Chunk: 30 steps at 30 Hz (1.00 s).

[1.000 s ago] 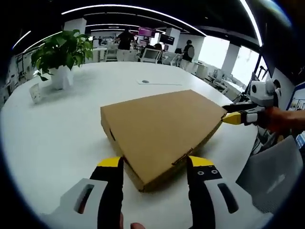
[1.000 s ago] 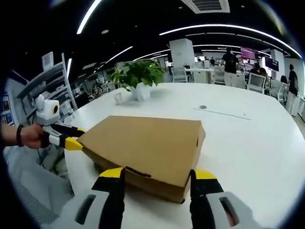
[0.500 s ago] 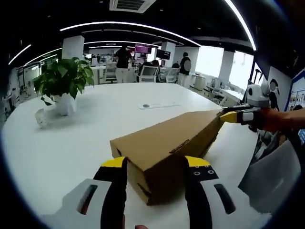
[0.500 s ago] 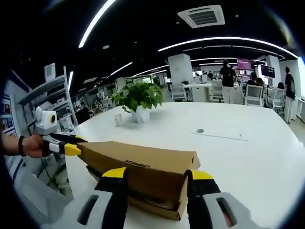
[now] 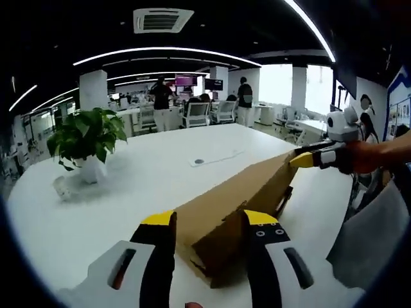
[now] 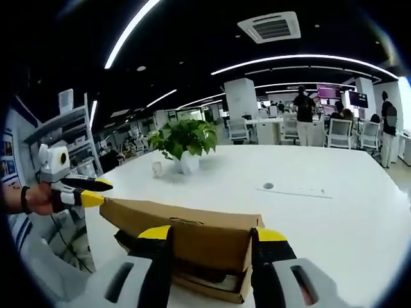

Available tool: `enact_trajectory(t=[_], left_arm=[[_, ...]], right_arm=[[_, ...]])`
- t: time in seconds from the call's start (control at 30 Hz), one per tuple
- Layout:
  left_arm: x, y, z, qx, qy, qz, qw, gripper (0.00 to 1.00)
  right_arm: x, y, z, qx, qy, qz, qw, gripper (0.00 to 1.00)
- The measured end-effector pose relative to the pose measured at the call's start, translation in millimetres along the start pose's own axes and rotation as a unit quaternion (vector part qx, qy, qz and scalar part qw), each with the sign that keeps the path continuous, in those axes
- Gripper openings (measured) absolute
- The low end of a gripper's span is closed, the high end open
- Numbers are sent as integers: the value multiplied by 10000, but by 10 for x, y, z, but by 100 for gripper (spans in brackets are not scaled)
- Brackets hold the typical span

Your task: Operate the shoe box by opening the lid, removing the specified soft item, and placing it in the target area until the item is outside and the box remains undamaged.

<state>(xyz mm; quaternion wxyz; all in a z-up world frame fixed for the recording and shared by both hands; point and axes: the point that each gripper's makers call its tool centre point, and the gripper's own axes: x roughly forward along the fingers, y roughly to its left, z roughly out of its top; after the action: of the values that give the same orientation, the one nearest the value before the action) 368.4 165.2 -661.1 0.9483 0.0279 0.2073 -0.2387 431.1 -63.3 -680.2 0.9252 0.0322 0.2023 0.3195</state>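
Shoe box lid (image 6: 192, 234) raised higher than before, both claws gripping its ends

Bright strips on the dark ceiling (image 5: 192, 25) light my white table (image 5: 128, 186) evenly, with glare from the windows (image 5: 282, 80). Edges bow; people beyond the table blur.

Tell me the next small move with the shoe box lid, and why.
Probably raise the lid a little more, both ends together. The left gripper and right gripper each straddle an end, and only a narrow gap shows above the box base, too tight to reach inside.
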Motion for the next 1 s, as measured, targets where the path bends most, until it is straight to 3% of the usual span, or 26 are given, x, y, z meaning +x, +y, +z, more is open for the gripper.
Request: enact_trajectory(t=[0.2, 0.27, 0.43, 0.57, 0.67, 0.8, 1.0], left_arm=[[-157, 43, -198, 169, 205, 47, 9996, 52], [-148, 49, -262, 194, 289, 83, 9994, 51], [17, 114, -341, 720, 536, 272, 9956, 47], [197, 260, -304, 713, 451, 448, 9954, 42], [309, 270, -328, 886, 583, 422, 9935, 38], [390, 275, -228, 1074, 540, 537, 9913, 34], [425, 495, -67, 777, 407, 748, 9933, 20]], right_arm=[[35, -12, 92, 13, -22, -6, 10000, 45], [55, -19, 135, -2, -30, -18, 10000, 45], [85, -38, 202, 13, -45, -29, 10000, 45], [102, -42, 230, -13, -16, -33, 10000, 45], [115, -51, 267, 4, -47, -32, 10000, 45], [129, -65, 327, 43, -95, -22, 9999, 45], [127, -66, 462, -239, -192, 109, 9995, 43]])
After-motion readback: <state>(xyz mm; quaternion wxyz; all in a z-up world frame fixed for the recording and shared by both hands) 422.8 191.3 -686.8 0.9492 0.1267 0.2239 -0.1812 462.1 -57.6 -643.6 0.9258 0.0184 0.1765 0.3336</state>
